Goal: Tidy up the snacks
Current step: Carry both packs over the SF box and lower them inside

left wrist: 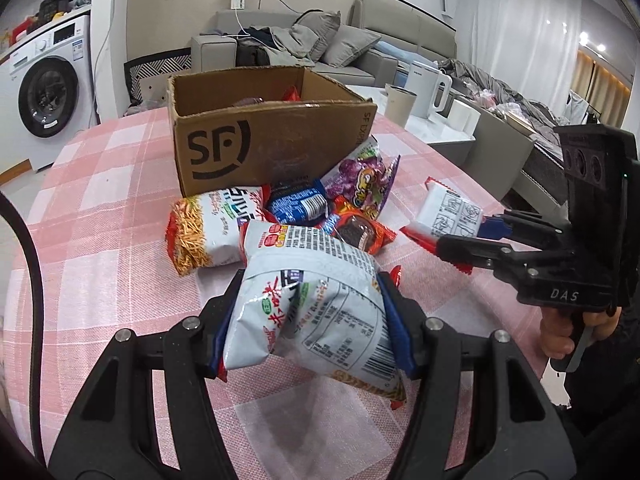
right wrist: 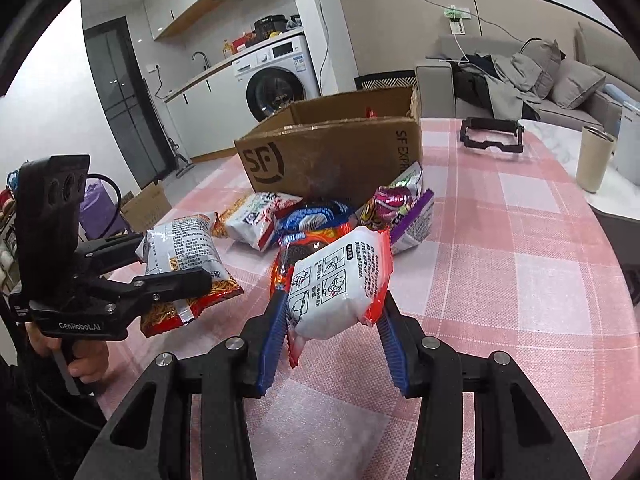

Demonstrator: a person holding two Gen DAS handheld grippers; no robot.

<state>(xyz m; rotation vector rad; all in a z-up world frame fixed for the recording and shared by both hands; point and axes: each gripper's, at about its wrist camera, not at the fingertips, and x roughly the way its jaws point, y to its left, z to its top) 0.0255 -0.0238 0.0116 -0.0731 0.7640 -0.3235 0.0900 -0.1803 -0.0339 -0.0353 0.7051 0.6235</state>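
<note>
My left gripper [left wrist: 308, 320] is shut on a silver noodle-snack bag [left wrist: 316, 304] and holds it above the table; it also shows in the right wrist view [right wrist: 184, 256]. My right gripper [right wrist: 332, 312] is shut on a white snack packet with red edges [right wrist: 340, 280], seen in the left wrist view [left wrist: 448, 216]. An open SF cardboard box [left wrist: 264, 140] stands behind a pile of snacks: another noodle bag [left wrist: 212, 224], a blue cookie pack [left wrist: 300, 204], a purple candy bag [left wrist: 364, 176] and a red chocolate cookie pack [left wrist: 360, 232].
The table has a pink checked cloth [right wrist: 520, 264]. A black frame [right wrist: 492, 136] lies at its far side. A beige cup [right wrist: 596, 156] and a white kettle [left wrist: 428, 88] stand to the right. A sofa and a washing machine are behind.
</note>
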